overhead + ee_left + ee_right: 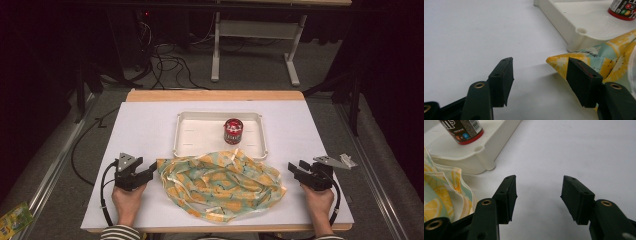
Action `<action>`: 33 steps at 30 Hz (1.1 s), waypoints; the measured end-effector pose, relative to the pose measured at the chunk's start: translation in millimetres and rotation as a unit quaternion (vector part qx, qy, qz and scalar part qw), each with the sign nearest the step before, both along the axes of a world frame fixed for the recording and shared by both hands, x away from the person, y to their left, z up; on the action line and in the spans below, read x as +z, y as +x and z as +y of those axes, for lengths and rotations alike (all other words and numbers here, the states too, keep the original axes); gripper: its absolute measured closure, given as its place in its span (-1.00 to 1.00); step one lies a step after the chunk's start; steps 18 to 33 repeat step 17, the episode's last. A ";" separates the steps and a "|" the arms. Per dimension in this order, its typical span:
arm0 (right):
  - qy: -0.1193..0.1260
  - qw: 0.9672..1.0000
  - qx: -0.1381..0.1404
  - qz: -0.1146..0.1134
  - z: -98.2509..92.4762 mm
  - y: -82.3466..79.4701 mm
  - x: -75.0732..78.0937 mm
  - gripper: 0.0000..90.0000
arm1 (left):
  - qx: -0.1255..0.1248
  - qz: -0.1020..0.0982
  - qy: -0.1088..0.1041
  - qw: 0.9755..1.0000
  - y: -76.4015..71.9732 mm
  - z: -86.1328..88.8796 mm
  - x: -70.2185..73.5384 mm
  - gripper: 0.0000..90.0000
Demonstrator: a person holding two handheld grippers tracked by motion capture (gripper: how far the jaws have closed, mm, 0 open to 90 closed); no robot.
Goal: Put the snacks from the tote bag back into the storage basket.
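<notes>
A crumpled cloth [222, 182] lies on the white table [140, 135] at lower centre of the high view, its far edge against a white tray [200, 132]. It looks light, limp and slippery; the pointed left corner seems the best hold. Lemon print, yellow on pale green. The left gripper [148, 172] stands released beside that corner. The right gripper [294, 169], also released, waits near the right edge.

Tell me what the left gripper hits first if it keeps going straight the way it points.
Probably the yellow corner of the lemon-print cloth, just ahead of the left gripper, whose jaws stand open; behind it sits the white tray. Depth is uncertain.
</notes>
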State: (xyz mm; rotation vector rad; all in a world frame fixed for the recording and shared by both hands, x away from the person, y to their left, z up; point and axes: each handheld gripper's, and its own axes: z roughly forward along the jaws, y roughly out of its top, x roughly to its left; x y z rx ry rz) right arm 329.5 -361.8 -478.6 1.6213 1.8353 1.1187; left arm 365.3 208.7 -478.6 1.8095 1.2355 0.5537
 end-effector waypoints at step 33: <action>0.001 1.000 -0.004 -0.001 0.5 -1.1 0.2 0.02 | 0.001 0.003 -0.005 1.000 -1.6 0.0 -5.6 -0.14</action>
